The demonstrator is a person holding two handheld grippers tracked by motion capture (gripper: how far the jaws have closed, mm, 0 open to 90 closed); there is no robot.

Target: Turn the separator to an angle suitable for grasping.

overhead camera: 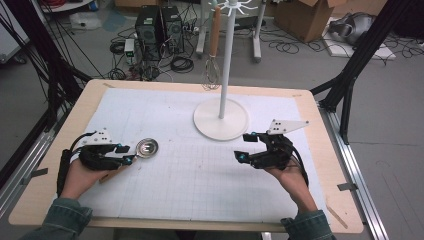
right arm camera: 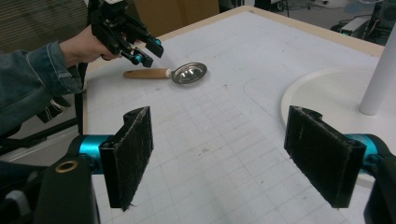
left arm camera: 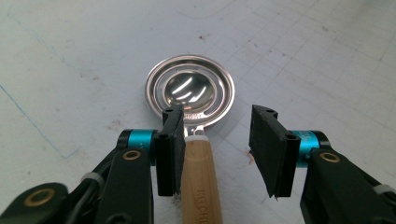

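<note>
A light wooden table (overhead camera: 327, 200) carries a white gridded mat (overhead camera: 200, 170) across nearly its whole top; on that mat lies a wooden-handled steel strainer spoon (overhead camera: 147, 148), and farther back stands the white rack's round base (overhead camera: 220, 119)

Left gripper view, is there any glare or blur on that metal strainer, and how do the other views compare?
Left gripper view: bright streaks of glare sit in the strainer's bowl, while the jaws and wooden handle look sharp. Right gripper view: the near jaws are soft and the strainer glints mildly. High view: even light, with a small highlight on the strainer and faint shadows under the left gripper.
</note>
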